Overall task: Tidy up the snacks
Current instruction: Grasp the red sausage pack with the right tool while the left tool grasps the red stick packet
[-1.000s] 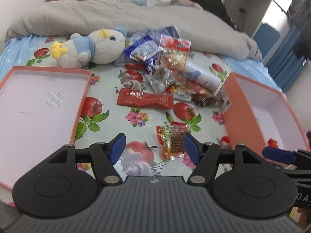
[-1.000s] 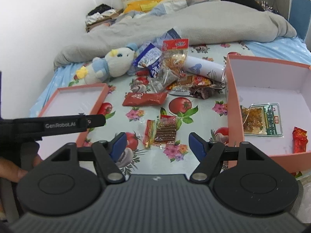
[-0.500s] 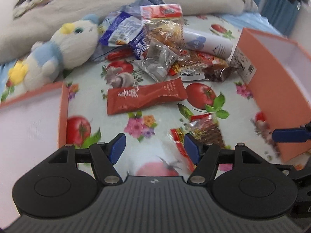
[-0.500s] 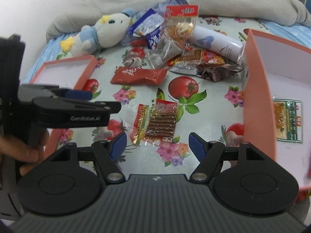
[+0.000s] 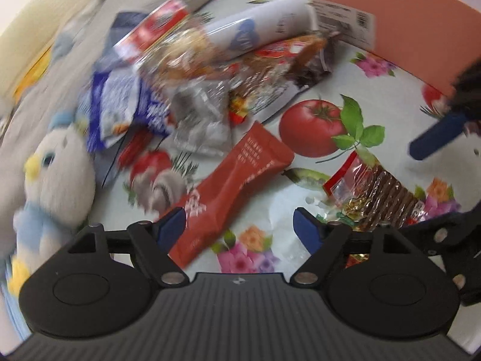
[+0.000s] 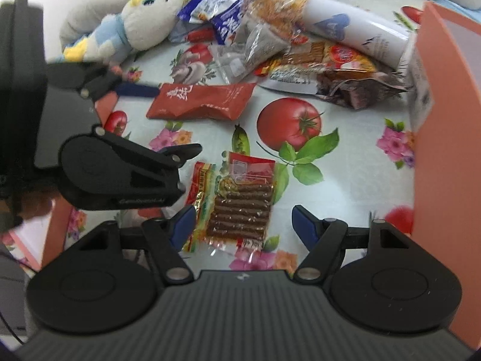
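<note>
Clear-fronted red snack packet (image 6: 240,201) of brown sticks lies flat — right tool (image 6: 240,225) apart; left tool (image 5: 240,225) opening, unclamped.

Bedsheet (image 6: 354,162): lies under all the snacks.
Heap of packets (image 6: 270,30): at the far side, the plush toy (image 6: 135,27) just left of it, the lying tube (image 6: 357,33) at its right end.
Box (image 6: 445,138): at the right edge, its wall next to the tube's end.
Long sachet (image 6: 204,102): nearer than the heap, left of centre.
Stick packet (image 6: 240,198): nearest, lying flat between the right gripper (image 6: 242,225) fingers.
Left gripper (image 5: 239,228): straddles the sachet's near end.
Second box (image 6: 51,234): at the left edge.
</note>
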The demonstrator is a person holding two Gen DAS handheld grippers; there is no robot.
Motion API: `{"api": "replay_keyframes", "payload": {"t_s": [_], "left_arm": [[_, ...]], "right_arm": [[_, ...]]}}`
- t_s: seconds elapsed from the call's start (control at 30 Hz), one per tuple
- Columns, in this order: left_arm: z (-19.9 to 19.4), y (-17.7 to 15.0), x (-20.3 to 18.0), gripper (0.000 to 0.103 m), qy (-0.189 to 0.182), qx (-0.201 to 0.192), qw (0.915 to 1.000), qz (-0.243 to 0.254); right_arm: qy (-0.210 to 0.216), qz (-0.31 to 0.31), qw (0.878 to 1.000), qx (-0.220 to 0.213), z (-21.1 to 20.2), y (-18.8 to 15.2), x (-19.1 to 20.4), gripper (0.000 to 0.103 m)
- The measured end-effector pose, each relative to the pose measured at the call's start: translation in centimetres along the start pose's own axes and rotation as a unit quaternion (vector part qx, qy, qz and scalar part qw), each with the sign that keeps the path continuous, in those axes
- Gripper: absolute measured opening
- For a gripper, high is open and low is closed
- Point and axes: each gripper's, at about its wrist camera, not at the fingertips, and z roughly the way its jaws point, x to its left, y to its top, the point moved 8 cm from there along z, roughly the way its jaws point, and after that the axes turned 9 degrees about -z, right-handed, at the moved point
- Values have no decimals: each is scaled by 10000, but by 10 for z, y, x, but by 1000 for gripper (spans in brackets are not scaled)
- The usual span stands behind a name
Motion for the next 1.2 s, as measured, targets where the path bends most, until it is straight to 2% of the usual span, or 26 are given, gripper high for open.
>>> {"api": "replay_keyframes", "payload": {"t_s": [0.07, 0.17, 0.37, 0.47, 0.53, 0.6, 0.67, 0.73, 0.83, 0.9, 1.07, 1.2], "left_arm": [[7, 4, 2, 82, 2, 5, 9994, 336], [18, 8, 6, 82, 122, -23, 9963, 856], [33, 16, 15, 87, -166, -102, 9923, 1220], [37, 20, 17, 88, -332, -148, 9903, 1342], [40, 22, 21, 87, -535, -129, 9919, 1148], [46, 23, 31, 87, -843, 29, 9946, 603], [54, 22, 44, 87, -1159, 315, 9927, -77], [57, 20, 49, 83, -1378, 423, 9886, -447], [52, 19, 45, 71, -1450, 355, 9875, -497], [48, 18, 39, 59, -1452, 337, 9878, -461], [42, 17, 29, 48, -1379, 431, 9878, -586], [37, 11, 22, 45, -1255, 496, 9877, -785]], "right_arm": [[52, -21, 10000, 11, 5, 3, 1, 86], [65, -112, 9999, 48, 12, 7, 3, 87], [-37, -326, 9993, 204, 24, 4, 8, 87], [-484, -522, 9973, 165, 26, 2, 8, 87], [-631, -669, 9956, 147, 28, 0, 11, 88], [-725, -725, 9947, 121, 28, -1, 12, 88], [-743, -804, 9940, 67, 27, -1, 14, 80], [-731, -886, 9934, 24, 26, 0, 16, 73], [-816, -1015, 9915, -44, 26, 2, 19, 65], [-818, -1005, 9915, -70, 25, 3, 18, 63], [-848, -889, 9924, -69, 21, 5, 15, 58], [-908, -821, 9924, -86, 16, 4, 11, 54]]}}
